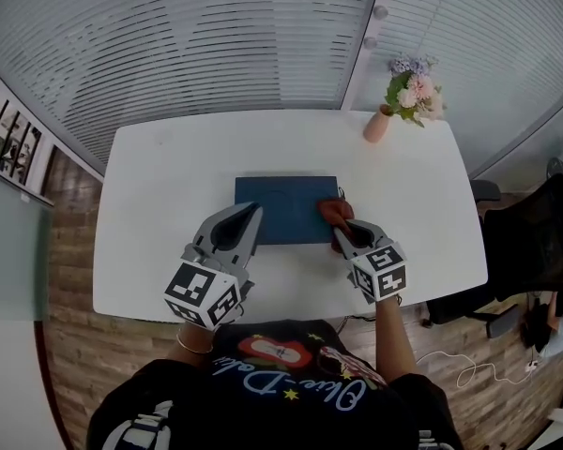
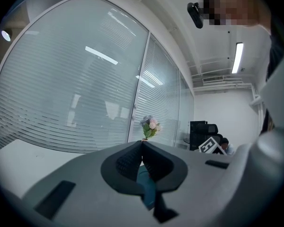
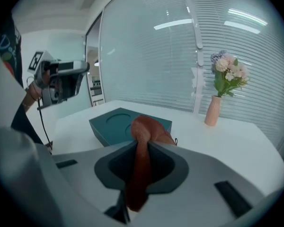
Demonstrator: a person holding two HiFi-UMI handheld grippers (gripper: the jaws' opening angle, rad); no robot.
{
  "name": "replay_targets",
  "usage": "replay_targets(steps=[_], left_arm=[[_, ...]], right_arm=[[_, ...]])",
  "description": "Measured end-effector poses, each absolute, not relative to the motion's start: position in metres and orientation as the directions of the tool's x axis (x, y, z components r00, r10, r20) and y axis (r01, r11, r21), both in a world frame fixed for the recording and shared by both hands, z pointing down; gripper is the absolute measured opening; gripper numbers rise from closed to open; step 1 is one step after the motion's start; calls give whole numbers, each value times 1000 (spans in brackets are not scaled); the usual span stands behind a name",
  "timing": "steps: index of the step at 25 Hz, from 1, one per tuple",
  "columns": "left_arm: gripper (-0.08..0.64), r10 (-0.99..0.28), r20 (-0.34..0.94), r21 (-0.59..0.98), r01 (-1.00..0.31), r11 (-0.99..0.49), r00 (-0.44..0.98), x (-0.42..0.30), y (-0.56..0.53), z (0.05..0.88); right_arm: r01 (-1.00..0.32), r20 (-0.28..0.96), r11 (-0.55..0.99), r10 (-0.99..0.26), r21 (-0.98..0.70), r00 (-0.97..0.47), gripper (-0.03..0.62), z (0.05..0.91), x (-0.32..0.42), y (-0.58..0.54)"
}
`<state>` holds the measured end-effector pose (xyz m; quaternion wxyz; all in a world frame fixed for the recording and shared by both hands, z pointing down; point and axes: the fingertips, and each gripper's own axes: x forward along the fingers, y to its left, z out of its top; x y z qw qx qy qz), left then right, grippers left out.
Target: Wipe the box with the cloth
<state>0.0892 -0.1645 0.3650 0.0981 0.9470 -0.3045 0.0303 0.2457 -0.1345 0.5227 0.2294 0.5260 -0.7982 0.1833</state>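
Rust-brown cloth (image 1: 335,210), pinched in the right gripper (image 1: 345,233), sits at the box's (image 1: 280,210) right end. The box stretches leftward, parallel to the table's (image 1: 150,251) near edge. The left gripper (image 1: 251,216) is closed and empty.

Near left corner of box (image 1: 286,204) covered by left gripper (image 1: 254,211); near right corner under cloth (image 1: 334,210) and right gripper (image 1: 347,229). In left gripper view, only a sliver of box below the closed jaws, vase (image 1: 377,126) hidden behind their tips, flowers (image 2: 150,125) alone above. In right gripper view, cloth's lower end lost inside gripper body. Chair (image 1: 535,242) cut by head view's right edge.
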Motion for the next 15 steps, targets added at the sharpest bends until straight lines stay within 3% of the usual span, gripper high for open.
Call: replay_targets(steps=[3,7,12,15], left_arm=[[3,-587,121,163,-600,-783,800,81,-167,365],[3,-609,120,160,-620,-768,784,73,-169,364],[3,-646,127,158,-659,-736,752,56,-170,366],[3,-677,129,156,-689,-708,724,41,-171,366]], right_arm=[[-913,428,353,-807,-205,-407,55,494,240,-139],[-881,322,414,-822,-228,-469,55,458,214,-146],[-780,239,579,-744,-235,-624,55,434,142,-148],[-674,228,694,-635,-251,-738,55,432,91,-141]])
